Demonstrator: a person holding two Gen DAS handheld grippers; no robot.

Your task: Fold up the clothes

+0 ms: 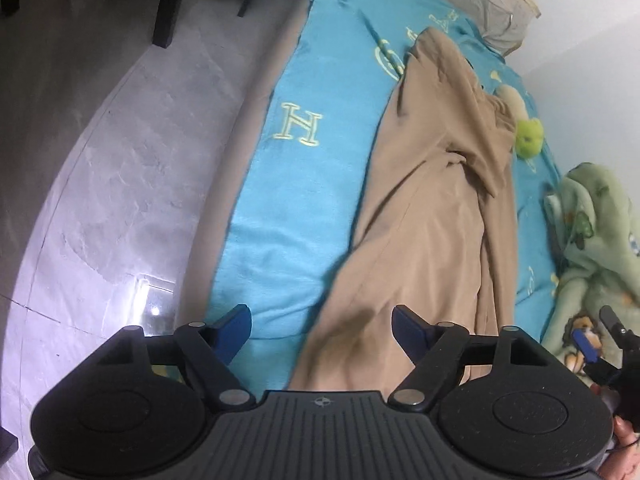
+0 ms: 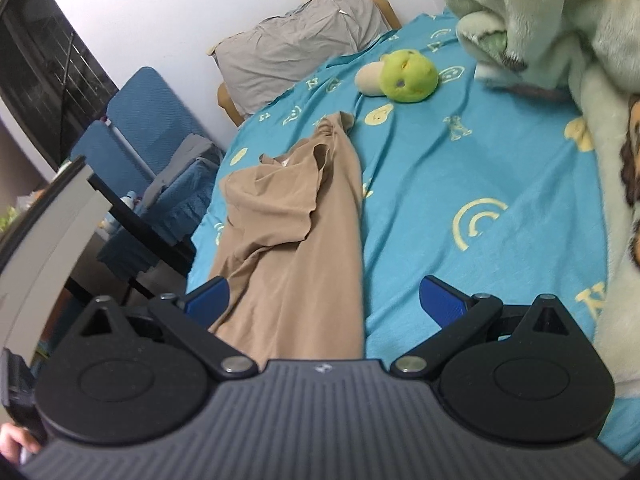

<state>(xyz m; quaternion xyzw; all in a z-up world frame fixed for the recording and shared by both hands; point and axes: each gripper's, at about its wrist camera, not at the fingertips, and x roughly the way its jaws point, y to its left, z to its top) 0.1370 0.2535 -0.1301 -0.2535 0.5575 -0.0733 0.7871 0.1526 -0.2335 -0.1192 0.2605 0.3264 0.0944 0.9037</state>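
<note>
Lying lengthwise on the blue sheet [image 2: 460, 168], the tan shirt [image 2: 296, 232] has a green plush [image 2: 408, 76] and blanket [image 2: 560, 20] beside it; left gripper [image 1: 322, 330] and right gripper [image 2: 324, 300] hover over its near end, both wide, empty

A plain tan garment [image 2: 296, 240] lies on a turquoise sheet [image 2: 460, 168] printed with pale yellow letters. The far pillow [image 2: 296, 44] is grey, the plush toy [image 2: 406, 76] lime green, the right blanket [image 1: 592, 220] pale green.

Green plush toy [image 2: 408, 75], grey pillow [image 2: 296, 44], blue chair [image 2: 140, 120], green blanket [image 1: 596, 220].
</note>
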